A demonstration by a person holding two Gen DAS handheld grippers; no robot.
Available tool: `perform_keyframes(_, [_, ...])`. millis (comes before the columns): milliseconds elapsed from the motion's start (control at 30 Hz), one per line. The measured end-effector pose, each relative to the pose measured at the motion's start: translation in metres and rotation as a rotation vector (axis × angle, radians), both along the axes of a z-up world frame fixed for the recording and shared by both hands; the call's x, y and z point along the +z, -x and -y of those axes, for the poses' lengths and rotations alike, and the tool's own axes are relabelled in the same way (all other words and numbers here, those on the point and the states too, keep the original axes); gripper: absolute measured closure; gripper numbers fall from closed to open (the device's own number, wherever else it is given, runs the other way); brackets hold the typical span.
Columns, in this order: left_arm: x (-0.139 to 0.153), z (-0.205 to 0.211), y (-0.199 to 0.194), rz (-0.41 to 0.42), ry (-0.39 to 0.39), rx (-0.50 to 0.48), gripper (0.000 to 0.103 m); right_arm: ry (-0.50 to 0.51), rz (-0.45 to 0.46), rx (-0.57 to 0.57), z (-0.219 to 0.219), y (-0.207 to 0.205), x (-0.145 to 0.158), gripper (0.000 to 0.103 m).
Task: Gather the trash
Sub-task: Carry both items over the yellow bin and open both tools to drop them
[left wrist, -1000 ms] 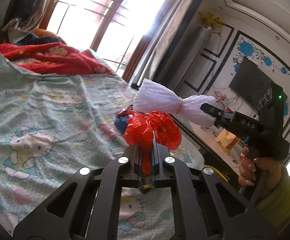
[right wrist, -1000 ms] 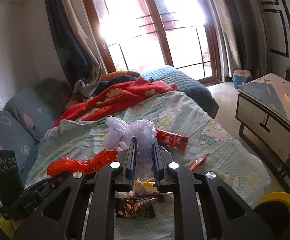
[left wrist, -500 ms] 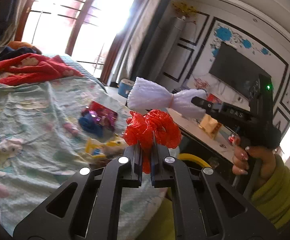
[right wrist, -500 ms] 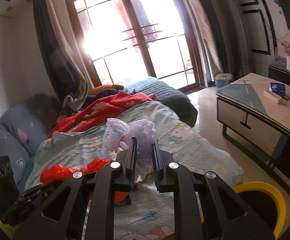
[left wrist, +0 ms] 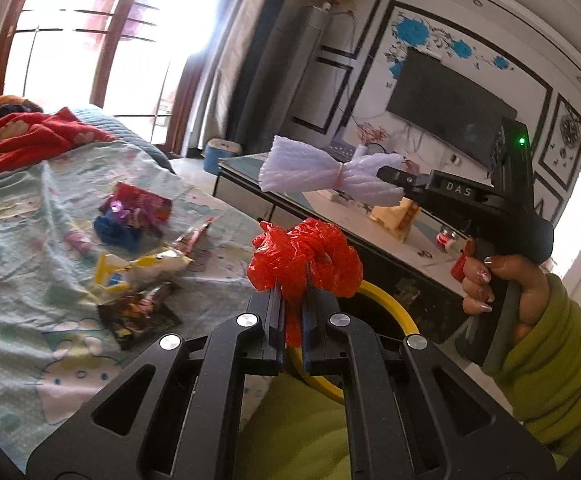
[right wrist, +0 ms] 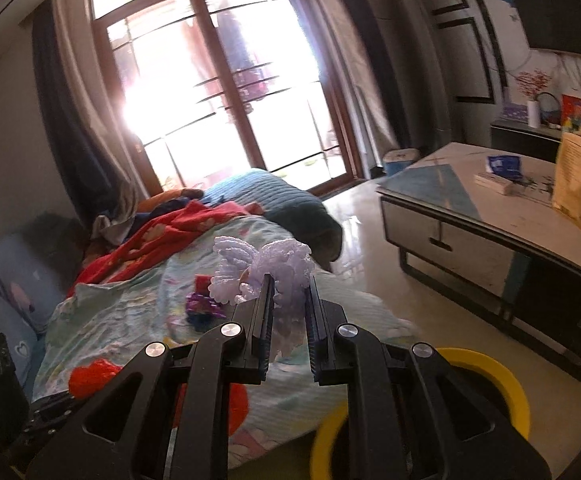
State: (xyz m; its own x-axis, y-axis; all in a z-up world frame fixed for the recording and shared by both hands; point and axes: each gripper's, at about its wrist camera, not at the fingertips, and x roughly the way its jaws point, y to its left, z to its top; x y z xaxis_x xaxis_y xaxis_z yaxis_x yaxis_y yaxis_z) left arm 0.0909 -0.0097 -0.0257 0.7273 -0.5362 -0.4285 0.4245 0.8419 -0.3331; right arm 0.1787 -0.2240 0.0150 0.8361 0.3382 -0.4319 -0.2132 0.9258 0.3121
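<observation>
A patterned bedsheet (left wrist: 30, 208) fills the left of my view, wrappers (left wrist: 138, 240) strewn mid-left. My left claw (left wrist: 292, 280) pinches a red plastic bag (left wrist: 306, 256) at centre; my right claw (right wrist: 288, 284) pinches white foam netting (right wrist: 266, 268). A yellow bin (right wrist: 494, 384) sits lower right.

My own gripper frames block the near part of both views. In the left wrist view the bin (left wrist: 386, 304) shows only as a yellow arc of rim beside the red bag (left wrist: 306, 258); its inside is hidden from me. In the right wrist view its rim (right wrist: 502, 384) is cut by the frame and its near edge is blurred. The bag's (right wrist: 90, 376) lower end disappears between the pads. The foam net's (right wrist: 266, 268) near end is likewise covered. I can't read the wrappers (left wrist: 138, 216) on the bed, nor the box (right wrist: 578, 180) on the table. The window (right wrist: 218, 92) is blown out white.
</observation>
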Motion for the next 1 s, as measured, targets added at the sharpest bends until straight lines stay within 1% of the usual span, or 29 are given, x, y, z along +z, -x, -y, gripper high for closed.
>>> perform_keyframes(200, [-0.006,0.021,-0.002,-0.009,-0.014,-0.04,0.101,0.007,-0.025,-0.076,0.04,0.014,-0.014,0.088])
perform_keyframes(467, [-0.013,0.05,-0.005,-0.025,-0.039,-0.088,0.101,0.008,-0.063,-0.161,0.079,0.028,-0.032,0.088])
perform_keyframes(700, [-0.018,0.073,-0.008,-0.039,-0.071,-0.127,0.101,0.016,-0.086,-0.213,0.099,0.038,-0.043,0.088])
perform_keyframes(800, [-0.022,0.083,-0.011,-0.047,-0.092,-0.141,0.101,0.043,-0.093,-0.233,0.106,0.044,-0.048,0.088])
perform_keyframes(1000, [-0.03,0.098,-0.015,-0.057,-0.123,-0.159,0.101,0.059,-0.123,-0.247,0.116,0.051,-0.057,0.088])
